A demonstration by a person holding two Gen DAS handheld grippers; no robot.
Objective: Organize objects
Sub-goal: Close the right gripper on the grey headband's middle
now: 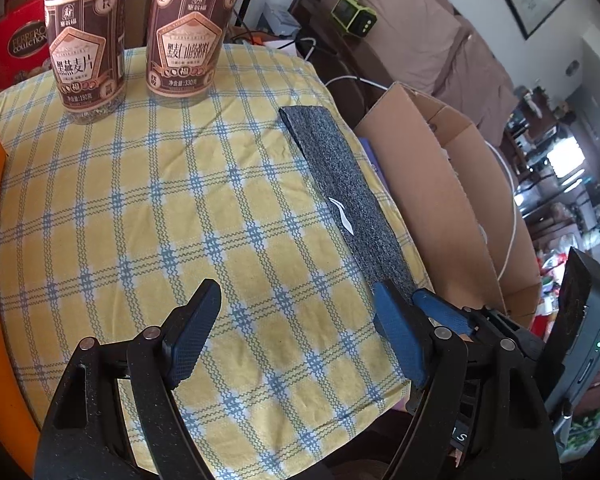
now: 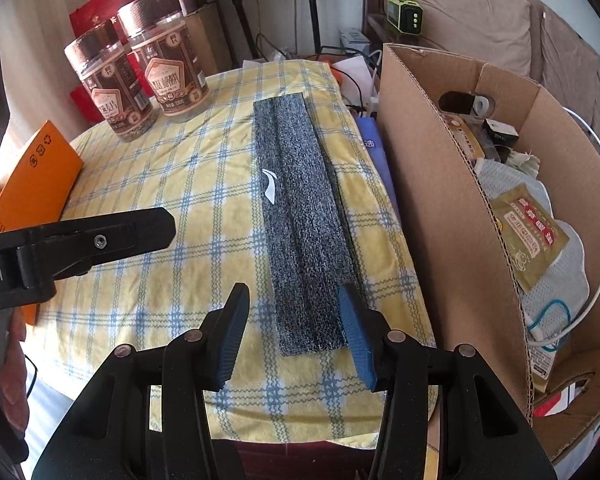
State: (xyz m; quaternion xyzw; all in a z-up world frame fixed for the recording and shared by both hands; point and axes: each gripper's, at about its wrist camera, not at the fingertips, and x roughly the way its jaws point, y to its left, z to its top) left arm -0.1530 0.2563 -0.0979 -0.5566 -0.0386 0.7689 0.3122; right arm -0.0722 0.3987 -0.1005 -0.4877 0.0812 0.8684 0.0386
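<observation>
- An orange card folder (image 2: 32,184) leans at the left edge of the table (image 2: 172,184), which is covered in a yellow and blue checked cloth.
- Two clear jars with brown labels stand close together at the far left of the table: the left jar (image 2: 112,92) slightly nearer, the right jar (image 2: 168,60) just beside it. A red chocolate box (image 1: 14,52) sits behind them.
- The left gripper (image 1: 296,328) hovers low over the near part of the cloth, its blue-padded fingers spread wide and grasping nothing.
- A long folded grey speckled fabric strip (image 2: 300,216) with a small white logo lies flat on the right side of the table, running from near to far.
- The right gripper (image 2: 296,336) is at the near end of that strip, released, with its fingers either side of the strip's end. I cannot tell whether the pads touch the fabric.
- An open cardboard box (image 2: 440,184) stands just beside the table's right edge, holding a tan packet (image 2: 528,236), pale mesh cloth and white cable.
- A brown sofa (image 2: 480,12) is at the far right.
</observation>
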